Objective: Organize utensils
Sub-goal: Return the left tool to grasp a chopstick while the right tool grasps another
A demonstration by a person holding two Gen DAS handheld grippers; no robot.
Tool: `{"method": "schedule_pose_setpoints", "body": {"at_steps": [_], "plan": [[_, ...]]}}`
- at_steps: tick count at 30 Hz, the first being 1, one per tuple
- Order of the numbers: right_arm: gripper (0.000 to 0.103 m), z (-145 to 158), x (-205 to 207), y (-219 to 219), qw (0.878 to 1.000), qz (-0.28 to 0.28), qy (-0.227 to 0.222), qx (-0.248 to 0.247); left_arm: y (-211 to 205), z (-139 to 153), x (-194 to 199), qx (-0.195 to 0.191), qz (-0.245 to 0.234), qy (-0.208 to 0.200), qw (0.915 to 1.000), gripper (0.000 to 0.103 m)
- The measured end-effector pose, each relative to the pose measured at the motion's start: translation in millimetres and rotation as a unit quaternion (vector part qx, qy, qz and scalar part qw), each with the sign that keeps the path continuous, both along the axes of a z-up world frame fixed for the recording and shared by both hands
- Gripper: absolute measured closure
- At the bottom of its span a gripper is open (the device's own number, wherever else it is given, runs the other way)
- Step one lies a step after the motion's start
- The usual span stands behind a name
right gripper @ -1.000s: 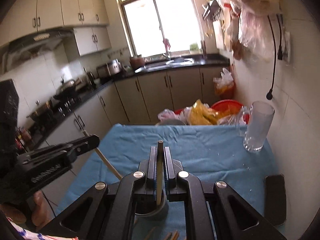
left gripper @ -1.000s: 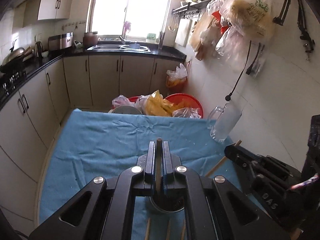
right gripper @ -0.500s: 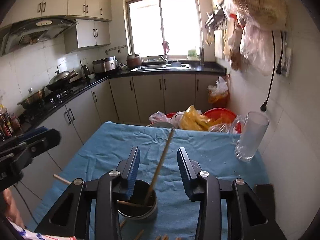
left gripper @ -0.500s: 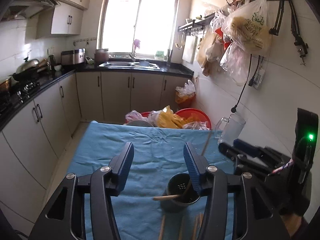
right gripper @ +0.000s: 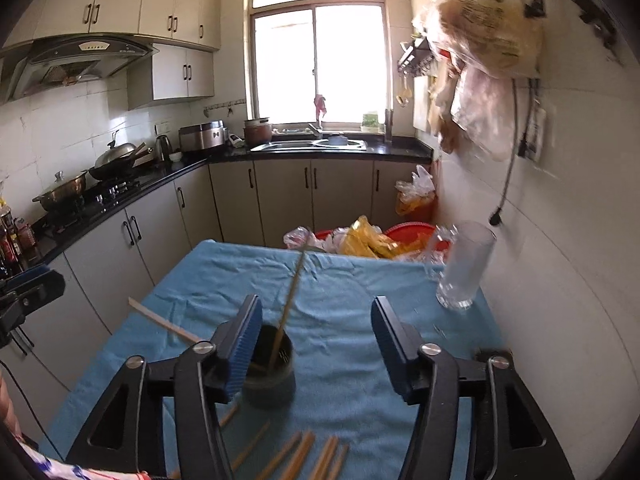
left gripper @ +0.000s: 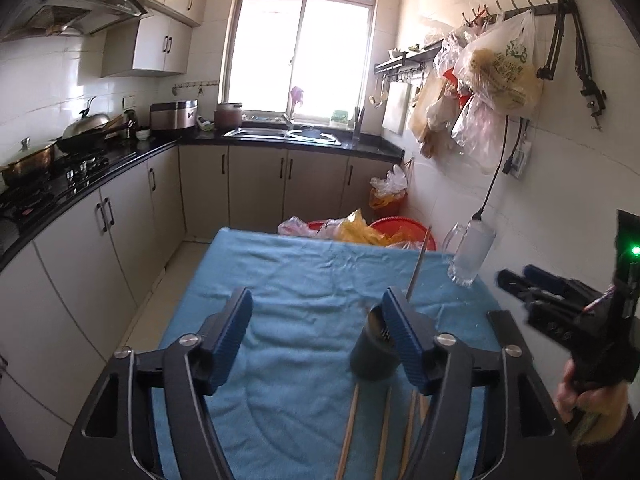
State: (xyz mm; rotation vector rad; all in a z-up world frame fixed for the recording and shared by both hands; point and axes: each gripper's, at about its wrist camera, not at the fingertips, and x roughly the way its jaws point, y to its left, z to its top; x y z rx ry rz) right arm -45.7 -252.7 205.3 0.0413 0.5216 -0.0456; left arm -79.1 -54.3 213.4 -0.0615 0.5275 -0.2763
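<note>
A dark round utensil holder (right gripper: 270, 376) stands on the blue-clothed table (right gripper: 340, 280); it also shows in the left wrist view (left gripper: 372, 356). Two wooden chopsticks stand in it: one leans up and away (right gripper: 290, 296), one leans far left (right gripper: 164, 322). Several loose chopsticks (right gripper: 304, 456) lie on the cloth in front of the holder, also seen in the left wrist view (left gripper: 380, 432). My left gripper (left gripper: 316, 336) is open and empty, above and left of the holder. My right gripper (right gripper: 316, 340) is open and empty, just right of the holder.
A tall glass mug (right gripper: 464, 268) stands at the table's far right by the tiled wall. Red basins with plastic bags (right gripper: 372, 240) sit behind the table's far edge. Kitchen cabinets (right gripper: 120, 248) run along the left. A dark flat object (right gripper: 492, 356) lies at the right edge.
Both grippers were shut on a chopstick over the holder a second ago. They opened, let the chopsticks drop into the holder, then drew back and up with jaws wider.
</note>
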Motion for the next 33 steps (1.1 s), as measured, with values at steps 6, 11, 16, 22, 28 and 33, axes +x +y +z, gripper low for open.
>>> {"method": "schedule_pose_setpoints", "body": {"at_steps": [6, 11, 16, 22, 28, 33], "plan": [[0.035, -62.0, -35.1, -29.5, 0.996, -0.017, 0.076, 0.036, 9.3, -63.4, -0.5, 0.011, -0.006, 0.084, 0.9964, 0.034], [0.045, -126.9, -44.0, -45.0, 0.983, -0.009, 0.164, 0.087, -6.6, -123.7, 8.7, 0.042, -0.041, 0.165, 0.9846, 0.035], [0.065, -169.3, -43.5, -44.7, 0.97, 0.005, 0.214, 0.117, -38.2, -165.7, 13.2, 0.081, -0.091, 0.211, 0.9697, 0.056], [0.065, -178.4, -34.1, -43.2, 0.968, 0.008, 0.217, 0.122, -65.5, -187.1, 26.8, 0.096, -0.11, 0.233, 0.9615, 0.063], [0.08, -186.6, -19.8, -38.6, 0.966, 0.0, 0.231, 0.113, -80.5, -198.9, 44.3, 0.116, -0.105, 0.251, 0.9553, 0.09], [0.084, -188.2, -10.3, -37.6, 0.968, -0.002, 0.229, 0.105, -83.2, -199.3, 43.2, 0.12, -0.097, 0.247, 0.9568, 0.091]]}}
